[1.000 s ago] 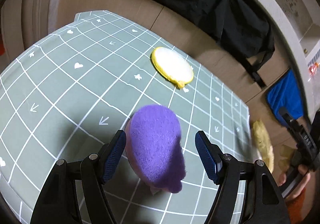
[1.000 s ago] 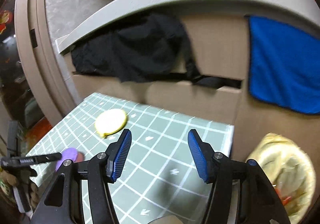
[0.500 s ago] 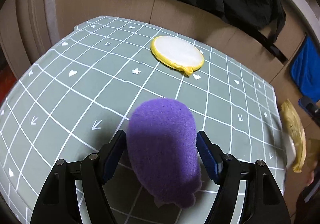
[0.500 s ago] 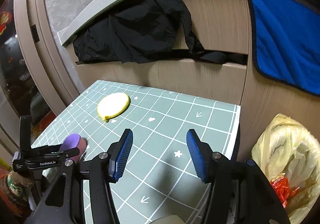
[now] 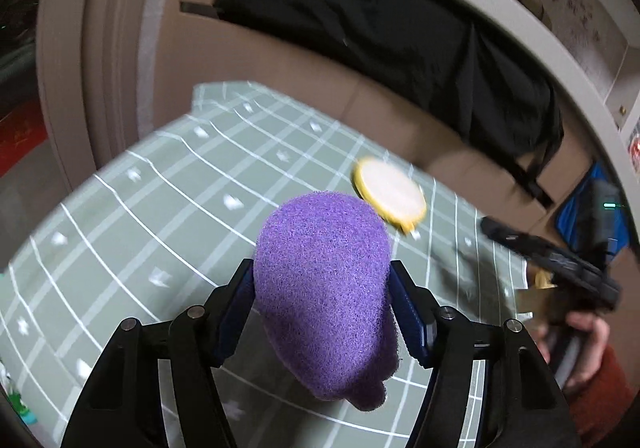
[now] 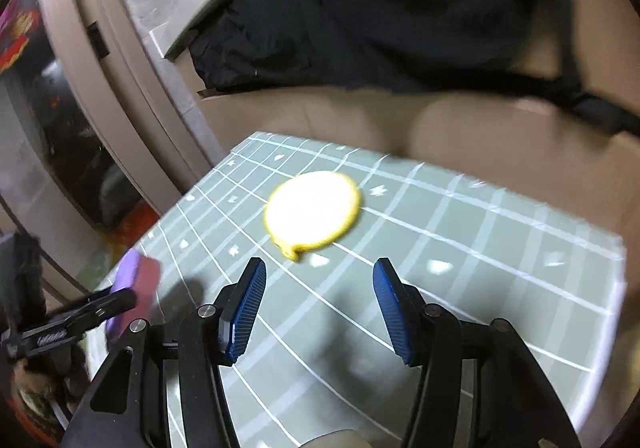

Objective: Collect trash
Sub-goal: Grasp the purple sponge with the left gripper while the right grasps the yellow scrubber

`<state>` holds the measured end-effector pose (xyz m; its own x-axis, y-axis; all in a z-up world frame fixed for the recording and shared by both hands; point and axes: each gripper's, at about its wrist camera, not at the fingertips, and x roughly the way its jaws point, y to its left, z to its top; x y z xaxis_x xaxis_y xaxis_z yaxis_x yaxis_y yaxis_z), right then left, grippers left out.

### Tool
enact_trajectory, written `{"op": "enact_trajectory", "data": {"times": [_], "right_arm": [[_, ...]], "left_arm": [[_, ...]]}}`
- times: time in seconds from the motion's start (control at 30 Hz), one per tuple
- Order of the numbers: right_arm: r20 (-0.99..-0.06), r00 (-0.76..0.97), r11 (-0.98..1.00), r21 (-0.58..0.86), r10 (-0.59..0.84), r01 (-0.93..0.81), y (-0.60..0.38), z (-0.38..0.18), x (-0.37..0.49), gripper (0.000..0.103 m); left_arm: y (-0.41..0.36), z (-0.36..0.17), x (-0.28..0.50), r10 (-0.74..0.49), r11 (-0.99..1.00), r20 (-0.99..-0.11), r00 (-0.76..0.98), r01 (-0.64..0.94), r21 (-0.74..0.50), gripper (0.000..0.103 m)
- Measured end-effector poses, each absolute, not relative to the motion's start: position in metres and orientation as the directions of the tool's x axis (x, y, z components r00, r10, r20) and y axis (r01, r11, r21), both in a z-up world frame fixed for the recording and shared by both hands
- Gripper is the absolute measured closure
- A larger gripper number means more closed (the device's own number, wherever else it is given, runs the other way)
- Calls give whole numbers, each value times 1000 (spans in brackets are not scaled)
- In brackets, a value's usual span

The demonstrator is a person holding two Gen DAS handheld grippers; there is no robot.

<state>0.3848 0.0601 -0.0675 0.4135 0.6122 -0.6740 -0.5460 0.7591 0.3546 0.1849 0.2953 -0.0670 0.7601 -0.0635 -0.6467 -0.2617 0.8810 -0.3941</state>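
Note:
A purple sponge (image 5: 324,288) with a pink underside sits between the blue pads of my left gripper (image 5: 320,272), whose jaws are closing; both pads press on its sides and it hangs above the green grid mat (image 5: 160,208). From the right wrist view the sponge (image 6: 132,280) shows at the left edge of the mat. A round yellow-rimmed white pad (image 6: 314,210) lies flat on the mat, just beyond my right gripper (image 6: 318,280), which stands open and empty a little above the mat. The same pad (image 5: 390,194) shows behind the sponge.
A cardboard wall (image 6: 480,136) backs the mat, with a black cloth (image 5: 380,20) draped over it and a blue cloth (image 5: 576,208) to the right. A person's hand (image 5: 588,340) holds the right gripper's handle. The mat's right edge (image 6: 616,288) drops off.
My left gripper's pads have closed in on the purple sponge and raised it off the mat. The right gripper has swung left and down towards the yellow pad; the yellow bag has left its view.

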Motion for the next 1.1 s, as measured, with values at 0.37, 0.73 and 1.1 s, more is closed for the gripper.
{"op": "enact_trajectory", "data": {"times": [0.37,0.73,1.1], "right_arm": [[-735,435,822,290,520,-491,124,-110,456,55],[-760,417,755,144,498,-640,146,-109,440,88],[-696,485,782,179,530,-597,35,-38,381,94]], "left_arm": [[348,-74,182,-69,849,-628,775,-285,-445,37],[350,-87,191,-115,823,-642,758,-290,-489,37],[303,-58,188,-194,835,-588,786,-182,-519,37]]}}
